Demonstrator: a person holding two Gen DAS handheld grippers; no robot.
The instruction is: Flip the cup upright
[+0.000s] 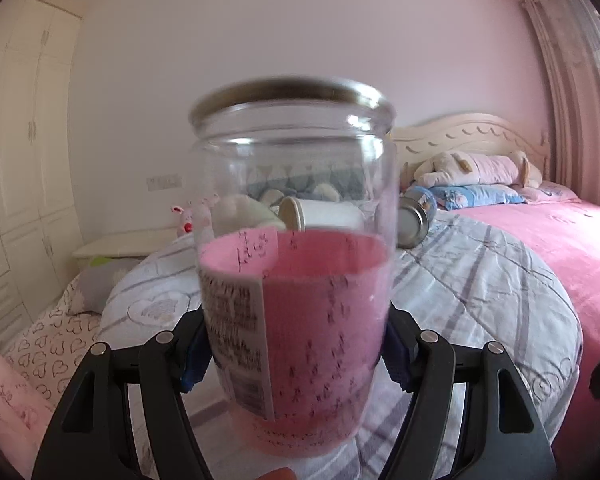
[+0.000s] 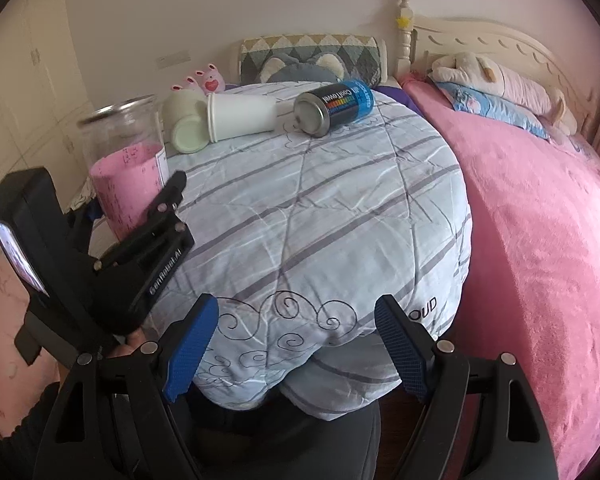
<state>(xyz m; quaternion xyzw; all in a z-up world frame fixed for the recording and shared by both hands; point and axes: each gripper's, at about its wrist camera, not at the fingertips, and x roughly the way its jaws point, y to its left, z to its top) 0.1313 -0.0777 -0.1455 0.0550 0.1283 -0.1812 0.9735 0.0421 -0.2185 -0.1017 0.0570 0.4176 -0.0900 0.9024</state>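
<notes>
My left gripper [image 1: 296,360] is shut on a clear glass jar [image 1: 294,264] with a pink label, held upright with its open mouth up, above the quilt. The jar [image 2: 126,160] and left gripper [image 2: 140,216] also show at the left of the right wrist view. My right gripper [image 2: 296,352] is open and empty over the near edge of the folded striped quilt [image 2: 312,208]. A white paper cup [image 2: 240,117] lies on its side at the quilt's far end, mouth to the left. It also shows behind the jar [image 1: 320,213].
A cream mug [image 2: 184,124] lies on its side left of the paper cup. A blue and black can [image 2: 334,106] lies right of it. A pink blanket [image 2: 540,240] covers the bed to the right, with pillows and plush toys [image 2: 500,76] at the headboard.
</notes>
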